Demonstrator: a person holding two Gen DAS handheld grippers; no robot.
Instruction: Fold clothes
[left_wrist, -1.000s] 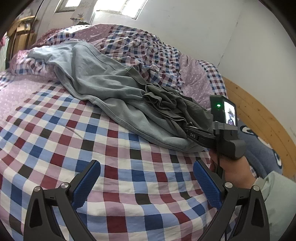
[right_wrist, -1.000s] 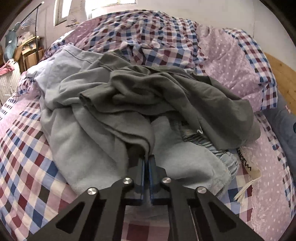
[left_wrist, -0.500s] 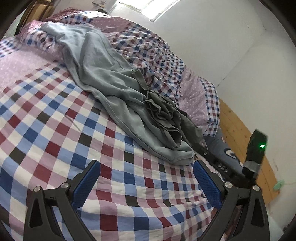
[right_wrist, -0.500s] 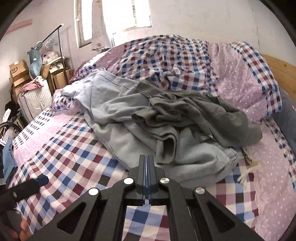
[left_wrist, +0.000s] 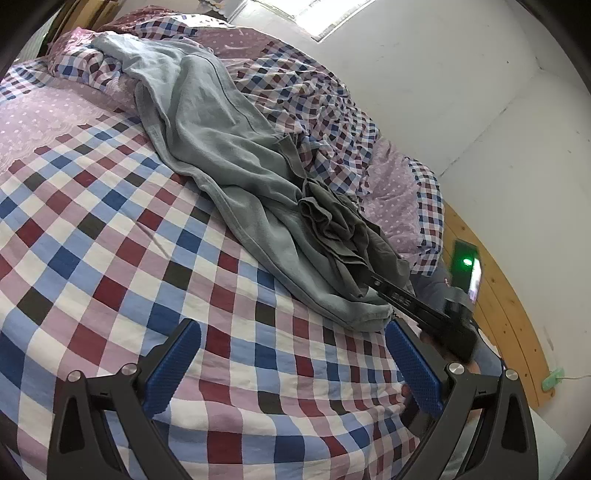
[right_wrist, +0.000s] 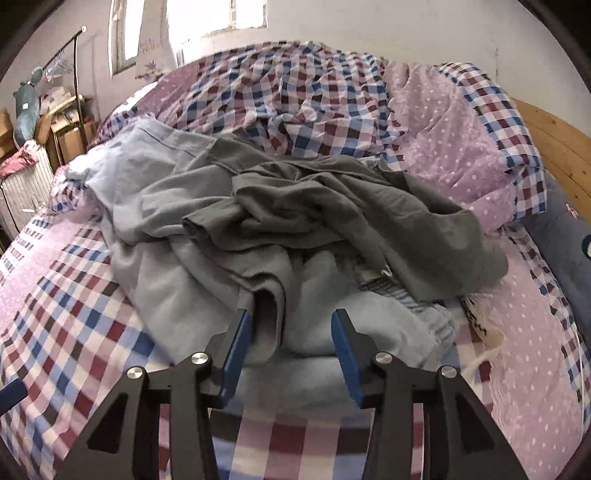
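1. On the far left of the right wrist view stand a brown cardboard box (right_wrist: 72, 142) and a thin metal clothes rack (right_wrist: 75, 77).
2. A big bed with a red, blue and white checked sheet (left_wrist: 110, 236) fills most of both views.
3. The left claw (left_wrist: 291, 365) is wide open. Its two blue fingers are spread far apart above the bare checked sheet, and nothing is between them.
4. Two pieces of clothing lie in one pile on the bed.
5. The first is a long pair of light grey-blue soft trousers (left_wrist: 229, 147). It stretches from the far pillows down to the near edge of the bed.
6. The second is a crumpled dark grey shirt (right_wrist: 332, 206). It lies on top of the trousers, at their near end.
7. The right claw (right_wrist: 291, 349) is open too. Its two blue fingers sit on either side of a fold at the near edge of the trousers, but they do not squeeze it.
8. In the left wrist view, the black right claw pokes into the pile from the right, just beside the trouser hem.
9. Behind the clothes is one bunched-up checked quilt with a purple dotted side (right_wrist: 443, 122).
10. On the far right is one light wooden bed board (left_wrist: 495, 280).
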